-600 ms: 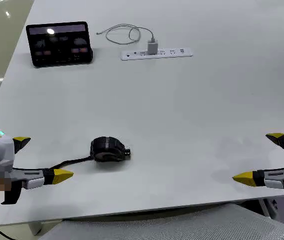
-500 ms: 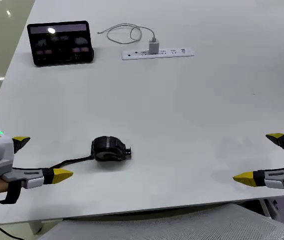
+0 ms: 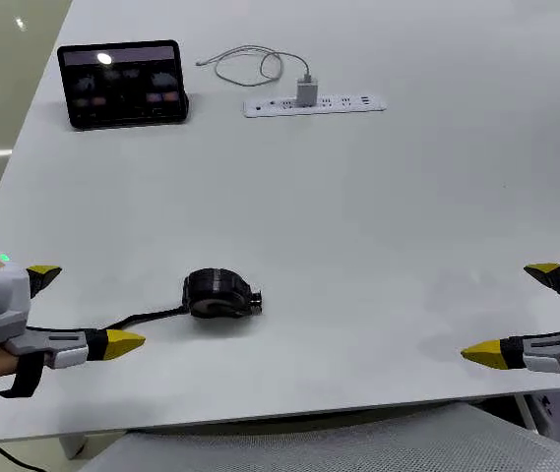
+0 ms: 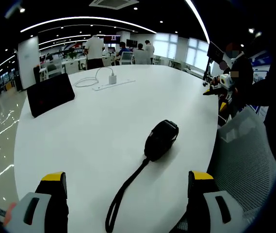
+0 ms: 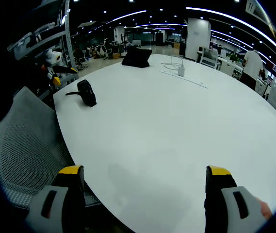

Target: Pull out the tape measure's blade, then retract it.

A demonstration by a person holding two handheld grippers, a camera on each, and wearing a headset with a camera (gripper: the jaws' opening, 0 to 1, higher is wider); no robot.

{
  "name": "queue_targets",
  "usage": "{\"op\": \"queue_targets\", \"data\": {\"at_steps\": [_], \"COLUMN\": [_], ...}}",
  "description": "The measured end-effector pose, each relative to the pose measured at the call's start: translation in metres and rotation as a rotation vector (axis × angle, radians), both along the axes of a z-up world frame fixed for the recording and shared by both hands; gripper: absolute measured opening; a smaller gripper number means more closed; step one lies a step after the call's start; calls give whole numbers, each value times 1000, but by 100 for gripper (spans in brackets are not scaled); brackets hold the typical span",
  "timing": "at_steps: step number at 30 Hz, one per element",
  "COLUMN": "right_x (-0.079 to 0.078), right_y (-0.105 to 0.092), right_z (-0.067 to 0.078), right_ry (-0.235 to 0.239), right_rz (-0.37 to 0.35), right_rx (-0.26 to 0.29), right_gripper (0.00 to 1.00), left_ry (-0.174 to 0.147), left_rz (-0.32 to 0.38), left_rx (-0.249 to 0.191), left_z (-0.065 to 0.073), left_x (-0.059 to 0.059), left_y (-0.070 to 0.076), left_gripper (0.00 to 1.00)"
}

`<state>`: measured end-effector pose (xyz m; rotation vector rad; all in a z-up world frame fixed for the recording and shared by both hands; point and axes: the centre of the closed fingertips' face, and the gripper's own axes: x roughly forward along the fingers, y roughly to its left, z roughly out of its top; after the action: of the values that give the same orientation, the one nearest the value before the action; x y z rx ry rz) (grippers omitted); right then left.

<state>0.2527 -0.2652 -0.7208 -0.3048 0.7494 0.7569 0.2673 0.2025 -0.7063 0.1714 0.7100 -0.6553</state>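
A black tape measure (image 3: pixel 217 293) lies on the white table (image 3: pixel 358 216) near the front edge, its blade inside and a black wrist strap (image 3: pixel 142 319) trailing left. The left gripper (image 3: pixel 83 307) stands open at the front left, with the strap's end lying between its yellow-tipped jaws. In the left gripper view the tape measure (image 4: pixel 161 139) sits ahead of the open left gripper (image 4: pixel 127 180), clear of both jaws. The right gripper (image 3: pixel 521 310) is open at the front right, far from the tape measure (image 5: pixel 86 92), with nothing between the right gripper's (image 5: pixel 145 174) jaws.
At the table's far side stand a dark tablet (image 3: pixel 125 83) and a white power strip (image 3: pixel 314 104) with a charger and coiled cable (image 3: pixel 250 67). A grey mesh chair (image 3: pixel 358 442) sits below the front edge. People stand far behind (image 4: pixel 95 48).
Only the head camera has shifted slightly. Both grippers and the tape measure stay where they were.
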Motion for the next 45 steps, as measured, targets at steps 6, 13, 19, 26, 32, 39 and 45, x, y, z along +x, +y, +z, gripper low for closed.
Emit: {"op": "queue_targets", "data": {"at_steps": [6,13,19,26,32,39,45], "right_x": [5,4,7,18,24,26,29], "right_y": [-3,0,3,8,20,35,49], "right_z": [0,-1,1,3,4,2,4], "right_ry": [-1,21,24,3,-14,-30,-28], "right_rz": [6,42,65,83,117,176,200], "right_rx": [0,3,3,17,24,36,66], "right_gripper": [100,100,100,100,100,100,100], "left_ry": [-45,-23,-16,-40,-64,-43,0], "left_rz": [-65,-84,-120,-166,-210,-295,-350], "left_rx": [-24,0,-2,57,61,96,27], "left_z": [5,1,1,-2,1,-3,1], "left_x": [-2,-1,5,16,24,28,27], "left_y": [-13,-14,-22,-33,-43,-57,-79], "left_gripper": [100,100,100,100,100,100,100]}}
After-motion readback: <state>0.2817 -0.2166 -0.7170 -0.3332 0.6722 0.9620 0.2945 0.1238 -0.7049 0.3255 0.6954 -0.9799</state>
